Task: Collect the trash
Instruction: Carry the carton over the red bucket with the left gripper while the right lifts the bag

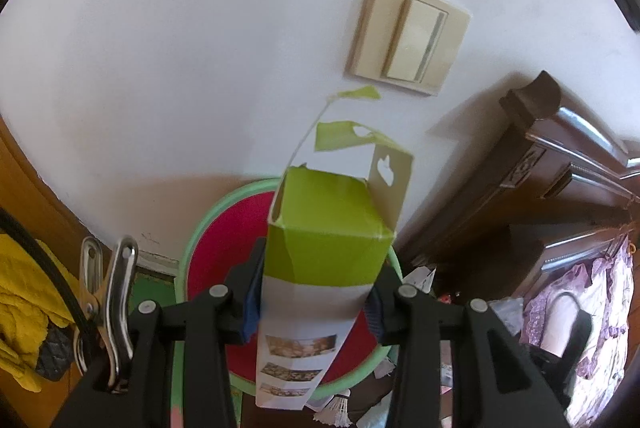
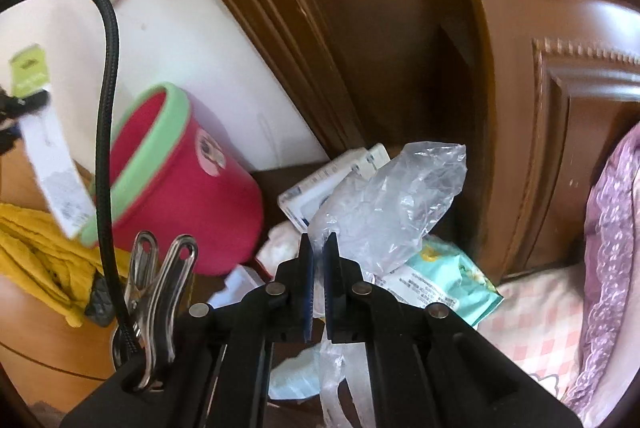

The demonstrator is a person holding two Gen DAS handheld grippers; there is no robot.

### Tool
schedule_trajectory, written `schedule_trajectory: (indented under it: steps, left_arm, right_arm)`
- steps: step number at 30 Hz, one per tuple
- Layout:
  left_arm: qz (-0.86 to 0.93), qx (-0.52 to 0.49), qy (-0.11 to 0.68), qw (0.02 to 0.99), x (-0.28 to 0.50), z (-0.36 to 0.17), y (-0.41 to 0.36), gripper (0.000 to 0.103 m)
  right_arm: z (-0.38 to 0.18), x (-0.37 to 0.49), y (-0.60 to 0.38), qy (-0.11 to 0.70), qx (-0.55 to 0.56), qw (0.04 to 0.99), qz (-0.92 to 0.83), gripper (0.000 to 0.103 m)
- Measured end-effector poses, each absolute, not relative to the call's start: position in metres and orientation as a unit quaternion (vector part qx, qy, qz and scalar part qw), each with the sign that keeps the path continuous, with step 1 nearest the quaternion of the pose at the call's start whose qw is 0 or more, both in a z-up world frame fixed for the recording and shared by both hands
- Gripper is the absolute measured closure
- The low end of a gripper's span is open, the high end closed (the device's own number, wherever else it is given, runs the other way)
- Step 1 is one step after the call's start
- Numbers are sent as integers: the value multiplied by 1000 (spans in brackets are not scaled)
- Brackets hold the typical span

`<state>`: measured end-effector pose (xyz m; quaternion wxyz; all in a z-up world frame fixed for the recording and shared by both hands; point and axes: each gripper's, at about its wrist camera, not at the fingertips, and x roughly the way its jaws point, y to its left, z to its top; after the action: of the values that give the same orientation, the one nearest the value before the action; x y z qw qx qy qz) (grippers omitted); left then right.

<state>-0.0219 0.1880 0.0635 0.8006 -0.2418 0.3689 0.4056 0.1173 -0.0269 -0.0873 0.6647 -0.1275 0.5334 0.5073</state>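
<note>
White plastered wall (image 1: 180,47) with beige light switch (image 1: 408,35). Dark carved wooden furniture (image 1: 532,163) against it. Brown panelled headboard (image 2: 560,107). Bed with pink checked sheet (image 2: 532,324), purple lace-edged cover (image 2: 612,211). Daylight.

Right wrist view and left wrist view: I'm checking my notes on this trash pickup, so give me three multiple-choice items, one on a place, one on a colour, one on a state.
1. Where is the carton held by the left gripper?
A. in front of the bin's opening
B. on the bed
C. flat on the floor

2. What colour is the rim of the red bin?
A. blue
B. light green
C. black

3. How does the right gripper stand?
A. wide open and empty
B. shut on the clear plastic bag
C. shut on a yellow cloth

Answers:
1. A, the left wrist view shows the carton clamped with the bin's red inside behind it.
2. B, a green band rings the top.
3. B, the pads pinch the film, which sticks out in front of and behind them.
</note>
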Motion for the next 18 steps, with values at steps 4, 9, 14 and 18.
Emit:
schedule_trajectory:
  steps: [4,9,14,18]
  left_arm:
    - [406,-236,370,802,-18,58,192,60]
    - [405,-239,367,803,-20,54,198,60]
    - [401,-243,368,803,-22,46,206,60]
    - [392,-243,371,806,-22,47,206,60]
  right_arm:
    - [-64,110,-26,517,-120,670,519,98]
    - [-39,99,-24,498,-111,676,532,98]
    - [-7,87,-27,473,-103,683,548,98]
    - [13,80,-28,460,-99,686,555,98]
